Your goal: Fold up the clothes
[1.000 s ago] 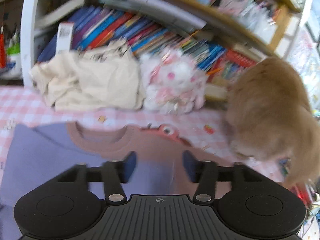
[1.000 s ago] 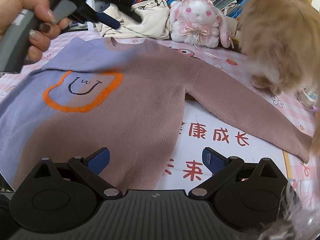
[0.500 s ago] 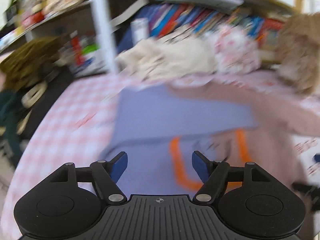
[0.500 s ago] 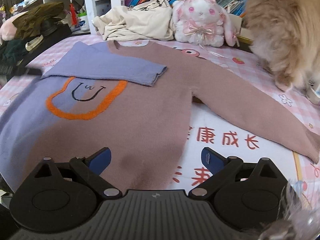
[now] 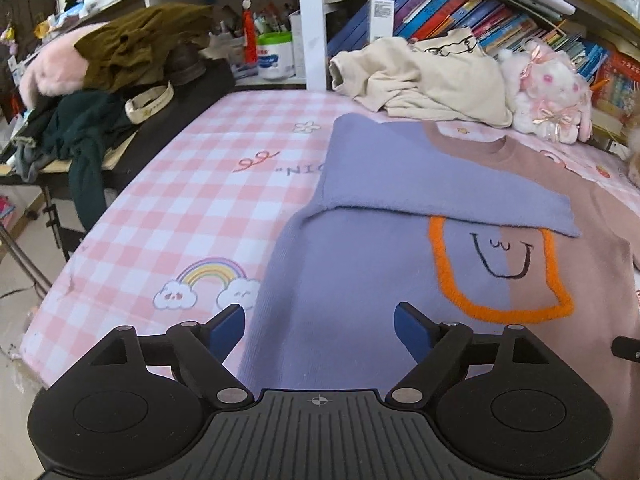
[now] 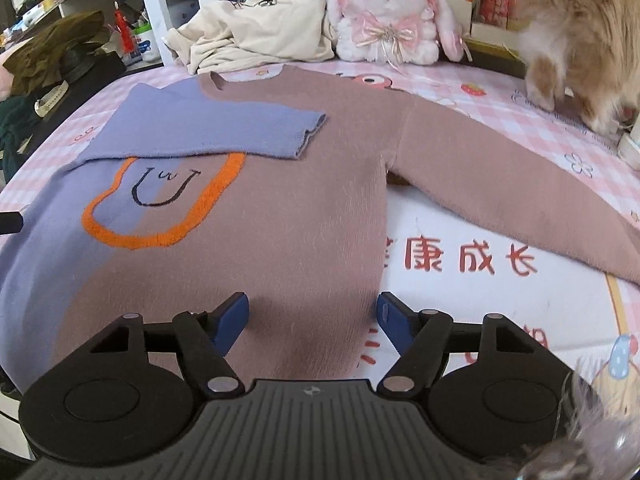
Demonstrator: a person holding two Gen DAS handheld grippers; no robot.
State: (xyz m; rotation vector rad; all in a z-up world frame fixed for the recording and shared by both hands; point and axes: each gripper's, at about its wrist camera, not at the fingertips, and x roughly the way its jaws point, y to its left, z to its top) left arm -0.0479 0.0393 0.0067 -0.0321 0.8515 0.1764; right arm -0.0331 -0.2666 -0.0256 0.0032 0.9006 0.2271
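A half lilac, half brown sweater point(image 6: 304, 216) with an orange-outlined smiley lies flat, front up, on the pink checked table cover. Its lilac sleeve point(image 6: 208, 128) is folded across the chest; the sleeve also shows in the left wrist view point(image 5: 420, 184). The brown sleeve point(image 6: 516, 188) lies stretched out to the right. My left gripper point(image 5: 318, 326) is open and empty above the lilac hem. My right gripper point(image 6: 312, 316) is open and empty above the brown hem.
A cream garment point(image 6: 256, 36) and a white plush rabbit point(image 6: 388, 16) lie at the back by the bookshelf. A ginger cat point(image 6: 584, 36) stands on the table at the far right. Dark clothes point(image 5: 100, 92) are piled on a stand at the left.
My left gripper has let go of the lilac sleeve, now folded across the chest, and drawn back to the lilac hem. My right gripper's jaws have narrowed a little.
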